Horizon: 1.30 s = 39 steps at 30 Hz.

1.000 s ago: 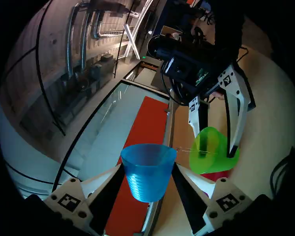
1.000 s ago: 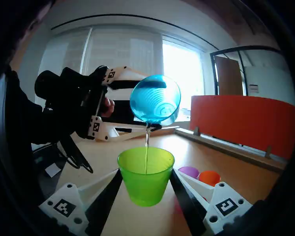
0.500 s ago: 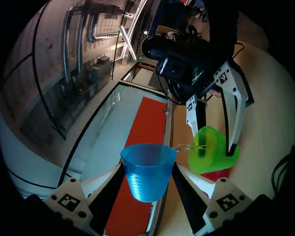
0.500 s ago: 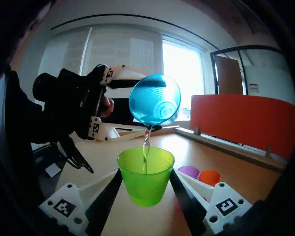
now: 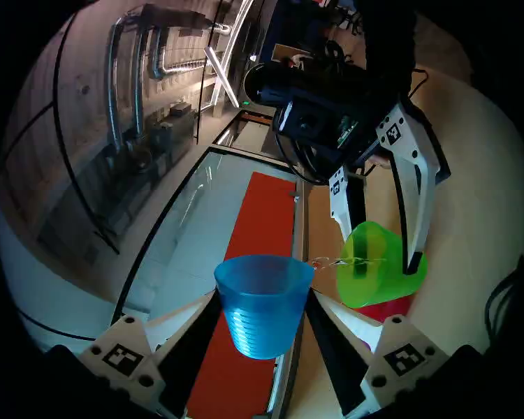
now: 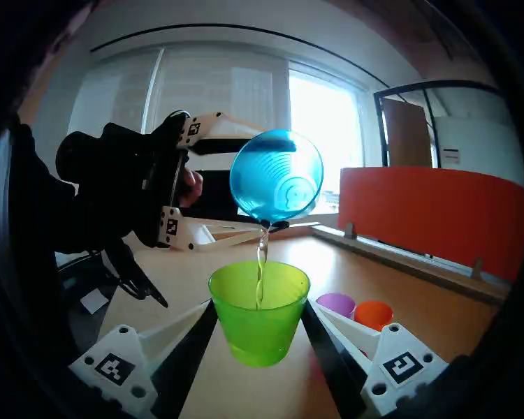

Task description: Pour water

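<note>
Two cups, each pinched by tongs. The left gripper (image 5: 263,302) tips the blue cup (image 5: 264,318); its thin water stream (image 6: 261,257) falls into the right gripper (image 6: 259,309)'s green cup (image 6: 259,328).

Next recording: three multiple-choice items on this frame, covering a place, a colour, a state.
1. Relative to the green cup, the blue cup is: A beside it; B tipped above it; C inside it.
2. The two cups standing on the table are: A red, white; B black, yellow; C purple, orange.
3. The water is: A entering the green cup; B hitting the table; C not flowing.
B: its mouth hangs over the green rim. C: a purple cup and an orange cup stand there. A: the water drops from the blue rim into the green cup.
</note>
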Motion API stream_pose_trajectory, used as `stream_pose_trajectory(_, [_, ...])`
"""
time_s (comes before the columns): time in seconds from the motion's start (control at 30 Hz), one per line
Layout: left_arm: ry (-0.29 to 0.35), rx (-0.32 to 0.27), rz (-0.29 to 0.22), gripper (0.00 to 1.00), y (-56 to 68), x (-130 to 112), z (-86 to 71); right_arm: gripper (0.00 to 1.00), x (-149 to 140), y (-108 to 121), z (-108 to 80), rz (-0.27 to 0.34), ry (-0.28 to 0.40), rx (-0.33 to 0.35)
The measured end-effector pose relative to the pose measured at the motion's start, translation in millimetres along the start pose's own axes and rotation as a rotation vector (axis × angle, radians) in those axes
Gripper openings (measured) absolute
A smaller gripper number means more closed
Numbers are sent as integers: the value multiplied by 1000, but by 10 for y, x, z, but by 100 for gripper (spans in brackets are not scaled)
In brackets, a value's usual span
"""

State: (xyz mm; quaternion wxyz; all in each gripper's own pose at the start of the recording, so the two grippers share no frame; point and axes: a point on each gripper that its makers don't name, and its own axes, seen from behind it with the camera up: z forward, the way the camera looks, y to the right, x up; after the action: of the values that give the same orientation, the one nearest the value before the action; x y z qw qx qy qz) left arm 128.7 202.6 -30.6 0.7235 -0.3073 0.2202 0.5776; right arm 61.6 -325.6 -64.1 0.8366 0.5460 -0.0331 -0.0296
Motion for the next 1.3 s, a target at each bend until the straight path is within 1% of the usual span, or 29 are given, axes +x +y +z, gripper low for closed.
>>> stream_pose_trajectory(0.77, [-10, 3, 66, 83, -8, 24, -12, 86, 0, 8, -6, -2, -4, -1])
stream_pose_trajectory(1.07, [-17, -8, 102, 83, 21, 17, -5, 86, -5, 13, -12, -3, -5, -3])
stream_pose_trajectory(1.3, [-19, -6, 129, 83, 11, 19, 2, 86, -6, 13, -15, -5, -7, -4])
